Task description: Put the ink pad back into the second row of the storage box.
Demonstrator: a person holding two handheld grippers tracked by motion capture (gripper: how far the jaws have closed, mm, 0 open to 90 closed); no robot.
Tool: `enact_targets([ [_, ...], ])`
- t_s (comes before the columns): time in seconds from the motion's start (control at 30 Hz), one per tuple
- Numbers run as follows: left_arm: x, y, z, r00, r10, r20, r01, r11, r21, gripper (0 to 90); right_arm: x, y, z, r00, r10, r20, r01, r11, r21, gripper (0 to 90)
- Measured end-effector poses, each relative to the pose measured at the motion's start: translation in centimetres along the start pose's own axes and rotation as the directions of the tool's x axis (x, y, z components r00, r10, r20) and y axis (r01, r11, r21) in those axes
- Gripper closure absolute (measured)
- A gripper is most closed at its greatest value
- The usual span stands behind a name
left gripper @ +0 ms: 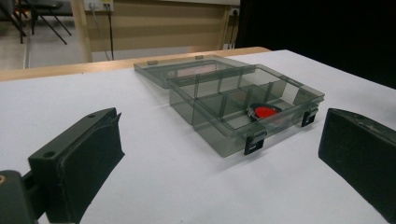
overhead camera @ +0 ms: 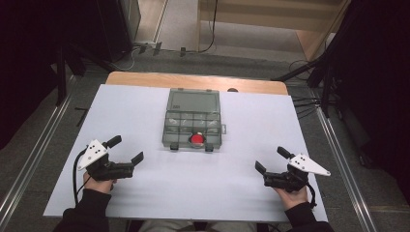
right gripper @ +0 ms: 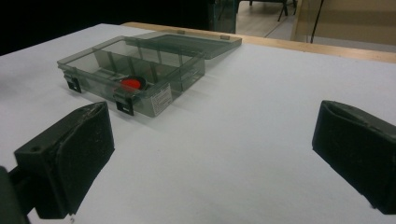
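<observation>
Your left gripper (overhead camera: 126, 149) rests low over the white sheet (overhead camera: 145, 193) at the near left, jaws spread wide with nothing between them. Your right gripper (overhead camera: 271, 159) sits the same way at the near right, also spread and empty. Between them and farther from you, well apart from both, the grey see-through box (overhead camera: 191, 126) lies on the sheet with its lid (overhead camera: 193, 100) folded back flat toward the far edge. A red disc (overhead camera: 197, 139) sits in one of the near-row compartments, beside the two front latches.
</observation>
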State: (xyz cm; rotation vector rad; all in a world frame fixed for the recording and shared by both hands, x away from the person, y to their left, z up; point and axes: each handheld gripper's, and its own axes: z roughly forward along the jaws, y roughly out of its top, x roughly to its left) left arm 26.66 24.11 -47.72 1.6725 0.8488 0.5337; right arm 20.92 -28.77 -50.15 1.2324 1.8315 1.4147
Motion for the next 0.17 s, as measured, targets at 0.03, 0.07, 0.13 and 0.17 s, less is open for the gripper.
enact_targets([
  [0.03, 0.02, 0.00, 0.02, 1.0000, -0.002, 0.003, 0.002, 1.0000, -0.001, 0.0, 0.05, 0.00, 0.05, 1.0000, -0.002, 0.002, 0.002, 1.000, -0.001, 0.0],
  [0.07, 0.02, 0.00, 0.02, 1.0000, -0.002, 0.003, 0.002, 1.0000, -0.001, 0.0, 0.10, 0.01, 0.09, 1.0000, -0.002, 0.000, 0.002, 1.000, -0.001, 0.0],
  [0.13, 0.04, 0.01, 0.04, 1.0000, -0.006, 0.005, 0.006, 1.0000, -0.001, 0.0, 0.13, 0.01, 0.11, 1.0000, -0.001, -0.001, 0.001, 1.000, -0.002, 0.0],
  [0.17, 0.04, 0.02, 0.06, 0.9999, -0.010, 0.005, 0.010, 0.9999, -0.003, 0.0, 0.17, 0.02, 0.12, 1.0000, 0.000, 0.000, 0.000, 1.000, -0.002, 0.0],
])
